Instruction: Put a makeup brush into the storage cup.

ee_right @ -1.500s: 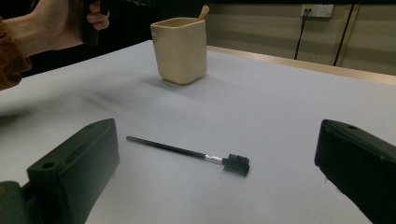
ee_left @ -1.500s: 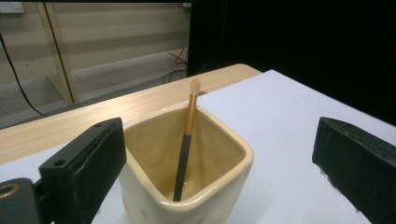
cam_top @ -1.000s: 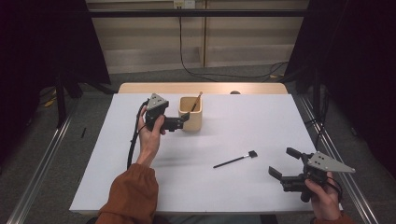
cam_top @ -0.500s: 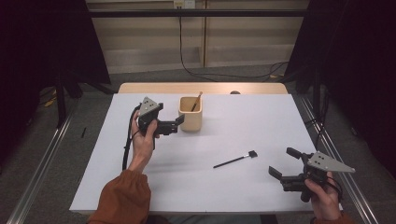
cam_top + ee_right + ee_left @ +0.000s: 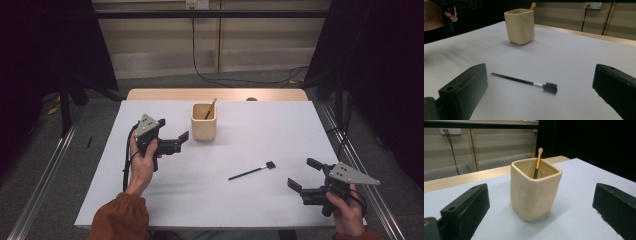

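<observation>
A cream square cup [image 5: 204,122] [image 5: 534,190] [image 5: 519,26] stands at the back middle of the white table [image 5: 250,200]. An orange-handled applicator stick [image 5: 210,108] [image 5: 537,164] leans inside it. A thin black brush [image 5: 251,171] [image 5: 525,81] lies flat on the table to the right of centre. My left gripper [image 5: 174,136] is open, held above the table just left of the cup, jaws pointing at it. My right gripper [image 5: 305,173] is open near the front right edge, jaws facing the brush, nothing between them.
A wooden strip [image 5: 215,94] runs along the table's far edge. Cables [image 5: 200,70] hang by the back wall, with a wall socket [image 5: 595,5] above. Metal rails [image 5: 45,175] flank the table on both sides.
My left gripper has drawn back to the left, away from the cup, and come a little lower. The right gripper and the brush have stayed put.
</observation>
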The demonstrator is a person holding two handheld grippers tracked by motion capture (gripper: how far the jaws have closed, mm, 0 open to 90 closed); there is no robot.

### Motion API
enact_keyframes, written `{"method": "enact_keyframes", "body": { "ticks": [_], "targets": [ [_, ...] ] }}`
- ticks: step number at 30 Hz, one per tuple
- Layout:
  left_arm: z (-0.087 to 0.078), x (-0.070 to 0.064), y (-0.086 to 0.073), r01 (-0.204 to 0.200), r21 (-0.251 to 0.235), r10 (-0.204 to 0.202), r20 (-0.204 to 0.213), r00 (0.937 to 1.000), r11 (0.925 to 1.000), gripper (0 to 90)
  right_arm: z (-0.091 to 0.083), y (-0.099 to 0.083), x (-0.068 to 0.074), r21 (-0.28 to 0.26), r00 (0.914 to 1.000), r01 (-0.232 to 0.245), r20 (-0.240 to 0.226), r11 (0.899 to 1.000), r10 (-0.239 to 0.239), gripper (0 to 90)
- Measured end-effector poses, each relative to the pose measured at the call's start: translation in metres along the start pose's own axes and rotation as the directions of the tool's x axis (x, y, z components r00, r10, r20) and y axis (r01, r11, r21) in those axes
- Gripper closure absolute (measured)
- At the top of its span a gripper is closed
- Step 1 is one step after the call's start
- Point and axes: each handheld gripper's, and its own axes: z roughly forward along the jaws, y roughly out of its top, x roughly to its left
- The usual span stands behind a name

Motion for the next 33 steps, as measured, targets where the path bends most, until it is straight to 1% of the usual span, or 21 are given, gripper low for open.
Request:
{"method": "enact_keyframes", "body": {
  "ticks": [2,4,6,9,10,11,12,13,15,16,17,18,19,22,23,24,25,26,30,31,33],
  "targets": [
    [-0.003,0.0,-0.001,0.006,-0.002,-0.006,0.0,1.0,1.0,1.1,0.0,0.0,0.0,0.0,1.0,0.0,0.001,1.0,0.0,0.0],
    [-0.006,0.0,-0.003,0.002,0.007,-0.002,-0.016,0.9999,1.0,0.5,0.0,0.0,0.0,-0.001,1.0,0.0,0.0,1.0,0.0,0.0],
    [-0.01,0.0,-0.005,0.007,0.015,-0.006,-0.03,0.9995,0.9999,1.1,0.0,0.0,0.0,-0.001,1.0,-0.003,0.001,1.0,0.003,0.0],
    [-0.017,0.001,-0.009,-0.01,0.032,0.012,-0.056,0.9983,0.9994,0.8,0.0,0.0,0.0,-0.002,1.0,-0.001,0.0,1.0,0.001,0.0],
    [-0.019,0.002,-0.01,-0.002,0.032,0.003,-0.052,0.9987,0.9995,2.0,0.0,0.0,0.0,-0.003,1.0,-0.003,0.001,1.0,0.003,0.0],
    [-0.023,0.003,-0.011,-0.004,0.052,0.006,-0.039,0.9992,0.9986,1.4,0.0,0.0,0.0,-0.002,1.0,-0.004,0.001,1.0,0.004,0.0],
    [-0.023,0.003,-0.011,-0.004,0.052,0.006,-0.039,0.9992,0.9986,1.5,0.0,0.0,0.0,-0.002,1.0,-0.004,0.001,1.0,0.004,0.0],
    [-0.025,0.003,-0.011,-0.013,0.052,0.015,-0.039,0.9991,0.9986,1.5,0.0,0.0,0.0,-0.001,1.0,-0.003,0.0,1.0,0.003,0.0],
    [-0.029,0.001,-0.011,-0.02,0.041,0.022,-0.046,0.9987,0.9989,1.3,0.0,0.0,0.0,-0.001,1.0,0.0,0.0,1.0,0.0,0.0],
    [-0.03,0.0,-0.012,-0.027,0.031,0.029,-0.065,0.9975,0.9991,1.3,0.0,0.0,0.0,-0.002,1.0,0.002,-0.001,1.0,-0.002,0.0],
    [-0.031,0.0,-0.013,-0.031,0.024,0.032,-0.068,0.9972,0.9992,2.1,0.0,0.0,0.0,-0.003,1.0,0.0,0.001,1.0,0.0,0.0],
    [-0.033,-0.001,-0.015,-0.011,0.009,0.011,-0.072,0.9973,0.9999,2.5,0.0,0.0,0.0,-0.003,1.0,0.001,0.001,1.0,-0.001,0.0],
    [-0.034,-0.001,-0.017,-0.001,0.004,0.001,-0.073,0.9973,1.0,1.9,0.0,0.0,0.0,-0.004,1.0,-0.001,0.002,1.0,0.001,0.0],
    [-0.04,-0.002,-0.022,-0.005,0.0,0.005,-0.089,0.9961,1.0,1.9,-0.001,0.0,0.0,-0.006,1.0,-0.004,0.002,1.0,0.004,0.0],
    [-0.043,-0.002,-0.023,-0.003,-0.002,0.003,-0.086,0.9963,1.0,2.1,0.0,0.0,0.0,-0.004,1.0,-0.003,0.0,1.0,0.003,0.0],
    [-0.043,-0.002,-0.023,-0.003,-0.002,0.003,-0.086,0.9963,1.0,2.1,0.0,0.0,0.0,-0.004,1.0,-0.003,0.0,1.0,0.003,0.0],
    [-0.045,-0.003,-0.024,-0.009,-0.005,0.009,-0.088,0.9961,0.9999,2.1,0.0,0.0,0.0,-0.003,1.0,-0.003,0.001,1.0,0.003,0.0],
    [-0.047,-0.003,-0.025,-0.026,-0.003,0.025,-0.091,0.9956,0.9997,2.1,0.0,0.0,0.0,-0.003,1.0,-0.003,0.0,1.0,0.003,0.0],
    [-0.055,-0.003,-0.031,-0.029,0.0,0.029,-0.086,0.9958,0.9996,2.2,0.0,0.0,0.0,0.003,1.0,-0.003,0.003,1.0,0.003,0.0],
    [-0.057,-0.002,-0.033,-0.032,0.0,0.032,-0.093,0.9951,0.9995,2.2,0.001,0.0,0.001,0.003,1.0,-0.003,0.0,1.0,0.003,0.0],
    [-0.06,-0.002,-0.037,-0.008,-0.006,0.007,-0.096,0.9953,0.9999,2.2,0.003,0.0,0.002,0.008,1.0,0.001,-0.005,1.0,-0.001,0.0]
  ]
}}
